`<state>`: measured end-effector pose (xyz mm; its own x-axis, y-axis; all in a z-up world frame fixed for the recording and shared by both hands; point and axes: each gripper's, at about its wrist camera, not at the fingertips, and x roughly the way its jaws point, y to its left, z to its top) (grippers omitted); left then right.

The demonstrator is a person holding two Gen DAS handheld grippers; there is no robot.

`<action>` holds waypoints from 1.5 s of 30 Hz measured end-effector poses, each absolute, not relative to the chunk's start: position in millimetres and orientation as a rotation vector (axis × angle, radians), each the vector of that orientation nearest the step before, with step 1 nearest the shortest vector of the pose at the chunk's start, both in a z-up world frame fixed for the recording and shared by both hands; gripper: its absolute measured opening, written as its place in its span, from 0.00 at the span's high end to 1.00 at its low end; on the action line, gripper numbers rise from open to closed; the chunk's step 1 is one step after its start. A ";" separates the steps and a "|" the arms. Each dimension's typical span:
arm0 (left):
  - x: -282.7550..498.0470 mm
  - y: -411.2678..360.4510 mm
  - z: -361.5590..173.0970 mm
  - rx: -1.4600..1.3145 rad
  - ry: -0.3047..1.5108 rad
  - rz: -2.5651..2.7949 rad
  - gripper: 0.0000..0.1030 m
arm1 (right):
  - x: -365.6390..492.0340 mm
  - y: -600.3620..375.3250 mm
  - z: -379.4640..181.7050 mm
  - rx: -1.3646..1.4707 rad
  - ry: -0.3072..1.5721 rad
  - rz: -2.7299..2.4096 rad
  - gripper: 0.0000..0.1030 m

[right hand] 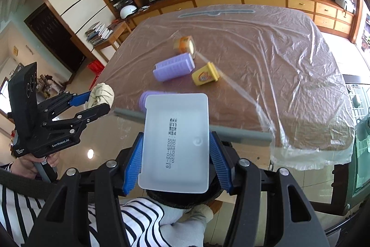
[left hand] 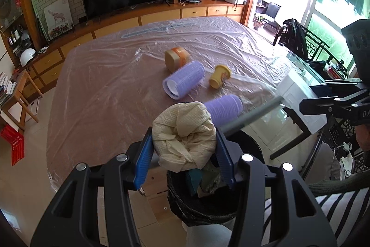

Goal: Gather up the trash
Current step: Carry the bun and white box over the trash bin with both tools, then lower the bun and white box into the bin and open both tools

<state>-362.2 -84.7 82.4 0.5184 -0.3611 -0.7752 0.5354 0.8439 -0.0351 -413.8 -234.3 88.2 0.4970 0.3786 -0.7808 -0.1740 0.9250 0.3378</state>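
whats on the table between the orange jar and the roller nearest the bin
Another purple roller lies on its side between the orange jar and the near roller, with the yellow cup just off to the right. The left wrist view shows it best.

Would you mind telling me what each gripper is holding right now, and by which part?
The left gripper clamps a crumpled paper towel across its sides. The right gripper grips a white plastic tray by its two long edges.

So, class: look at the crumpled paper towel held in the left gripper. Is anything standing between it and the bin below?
Nothing visible blocks it. The crumpled cream paper towel, clamped in the left gripper, hangs right above the black-lined trash bin, whose open mouth already holds some rubbish. The grey bar passes behind, not beneath.
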 end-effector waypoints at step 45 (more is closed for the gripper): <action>-386.4 -123.0 -12.5 0.373 1.066 -0.564 0.50 | -406.5 -205.9 -16.1 0.086 1.214 0.326 0.47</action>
